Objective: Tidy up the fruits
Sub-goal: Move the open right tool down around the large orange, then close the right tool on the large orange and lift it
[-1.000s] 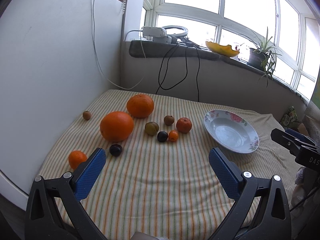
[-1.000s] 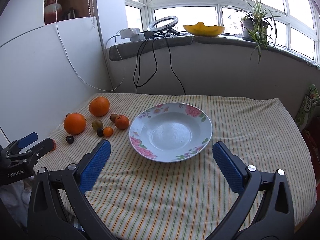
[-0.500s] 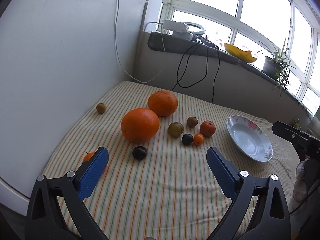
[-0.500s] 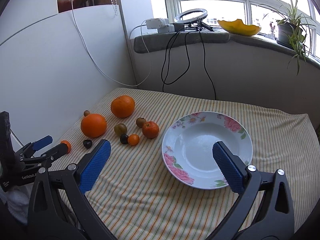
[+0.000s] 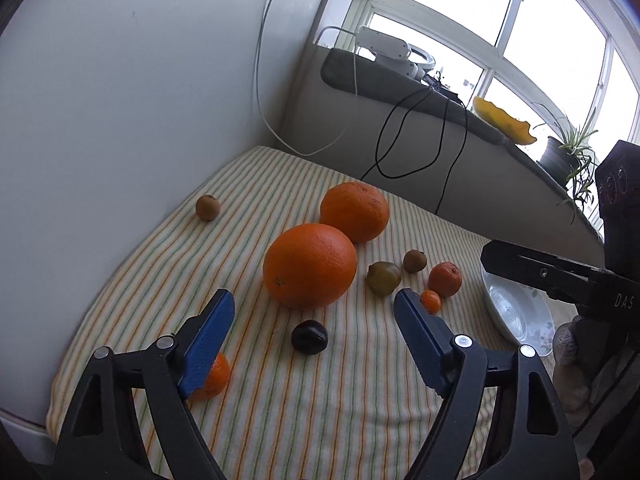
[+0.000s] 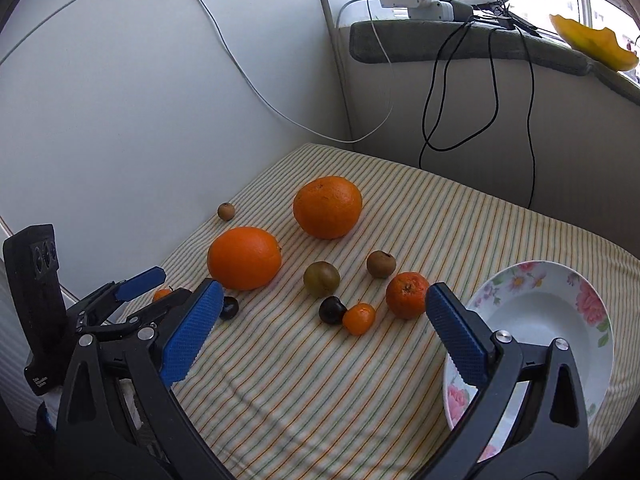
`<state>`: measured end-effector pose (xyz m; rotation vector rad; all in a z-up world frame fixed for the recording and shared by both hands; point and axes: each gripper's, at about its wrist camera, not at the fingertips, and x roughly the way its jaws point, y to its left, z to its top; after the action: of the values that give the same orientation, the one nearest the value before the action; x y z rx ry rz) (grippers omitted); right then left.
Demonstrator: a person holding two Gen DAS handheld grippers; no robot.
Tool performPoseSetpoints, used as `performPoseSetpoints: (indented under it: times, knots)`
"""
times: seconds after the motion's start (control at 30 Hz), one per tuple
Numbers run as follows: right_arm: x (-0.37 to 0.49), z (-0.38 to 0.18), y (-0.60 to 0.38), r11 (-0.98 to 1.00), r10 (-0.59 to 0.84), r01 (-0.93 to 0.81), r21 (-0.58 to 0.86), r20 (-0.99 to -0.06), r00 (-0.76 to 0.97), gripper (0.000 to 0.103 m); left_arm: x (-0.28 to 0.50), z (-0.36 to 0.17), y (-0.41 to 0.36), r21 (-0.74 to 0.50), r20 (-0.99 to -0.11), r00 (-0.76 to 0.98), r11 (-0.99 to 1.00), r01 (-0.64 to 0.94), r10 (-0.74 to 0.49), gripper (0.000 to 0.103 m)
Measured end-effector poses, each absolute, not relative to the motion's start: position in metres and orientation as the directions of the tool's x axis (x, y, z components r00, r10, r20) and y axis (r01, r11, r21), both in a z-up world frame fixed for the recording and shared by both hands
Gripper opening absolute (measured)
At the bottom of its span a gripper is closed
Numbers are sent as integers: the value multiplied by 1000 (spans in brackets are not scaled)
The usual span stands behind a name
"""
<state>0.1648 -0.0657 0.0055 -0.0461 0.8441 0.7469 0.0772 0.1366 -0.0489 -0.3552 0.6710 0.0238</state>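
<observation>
The left tongs [image 5: 314, 312] hung above the near-left part of the striped cloth [image 5: 320, 400] that covered the bench. Their jaws were apart and closing, and the blue pads [image 5: 208, 336] pressed on nothing. A small dark plum [image 5: 309, 337] lay on the cloth between them, lower than the pads, and the near big orange [image 5: 310, 266] stood just behind it. A small mandarin [image 5: 214, 376] was partly hidden behind the left pad.

The second big orange [image 6: 328, 207] stood further back, and a small brown fruit [image 6: 226, 211] lay alone near the white wall. In the middle lay a greenish fruit [image 6: 321, 279], another brown fruit [image 6: 381, 264], a medium mandarin [image 6: 407, 295], a second dark plum [image 6: 332, 310] and a tiny orange fruit [image 6: 359, 319] just beside that plum.

The right tongs [image 6: 320, 312] were wide apart and held nothing. The flowered plate [image 6: 560, 280] stood empty on the right side of the cloth, well apart from the big oranges.
</observation>
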Motion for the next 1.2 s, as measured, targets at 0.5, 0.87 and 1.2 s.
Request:
performPoseSetpoints:
  times: [0.5, 0.87, 1.2]
  knots:
    - [221, -34, 23, 609, 663, -626, 487, -746, 65, 85, 100, -64, 149, -391, -630, 759, 912, -126, -166, 66]
    - [236, -63, 52, 611, 648, -589, 529, -761, -12, 85, 108, -70, 151, -393, -642, 748, 910, -133, -168, 65]
    - [238, -74, 65, 606, 645, -581, 543, -763, -41, 85, 111, -70, 148, -375, -654, 740, 917, -138, -156, 60]
